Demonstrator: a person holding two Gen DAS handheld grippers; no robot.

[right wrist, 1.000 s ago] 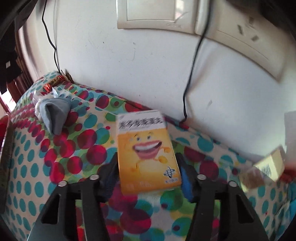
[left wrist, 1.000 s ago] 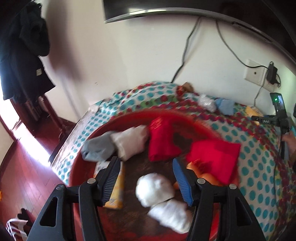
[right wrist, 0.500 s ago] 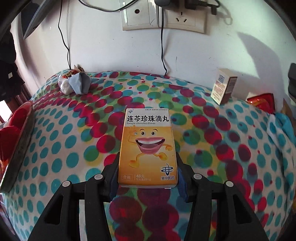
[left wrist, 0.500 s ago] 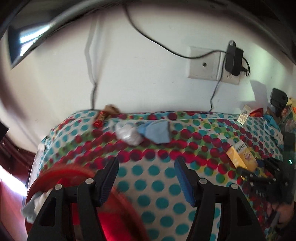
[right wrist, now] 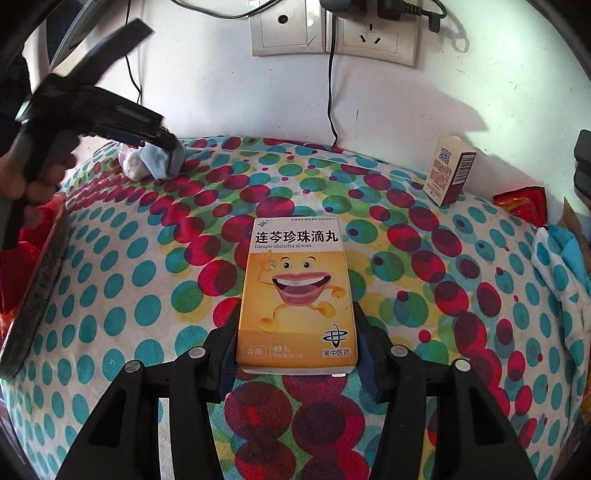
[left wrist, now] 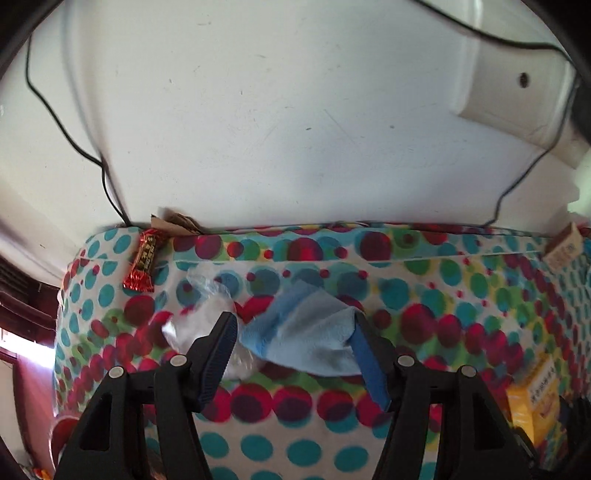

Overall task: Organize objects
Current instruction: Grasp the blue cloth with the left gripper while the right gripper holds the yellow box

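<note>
On the dotted counter (right wrist: 110, 280), the right hand-held gripper (right wrist: 297, 332) clamps a yellow medicine box (right wrist: 297, 295); the left hand-held gripper (left wrist: 291, 328), jaws apart, straddles a blue cloth (left wrist: 306, 336).

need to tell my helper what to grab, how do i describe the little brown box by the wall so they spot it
Start at the double wall socket above the polka-dot tablecloth. Right of it, against the wall, a small carton stands upright. It is brown and cream with a QR code and barcode, unlike the flat orange medicine box.

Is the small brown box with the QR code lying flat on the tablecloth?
No, the small brown box stands upright on the dotted tablecloth close to the white wall.
</note>
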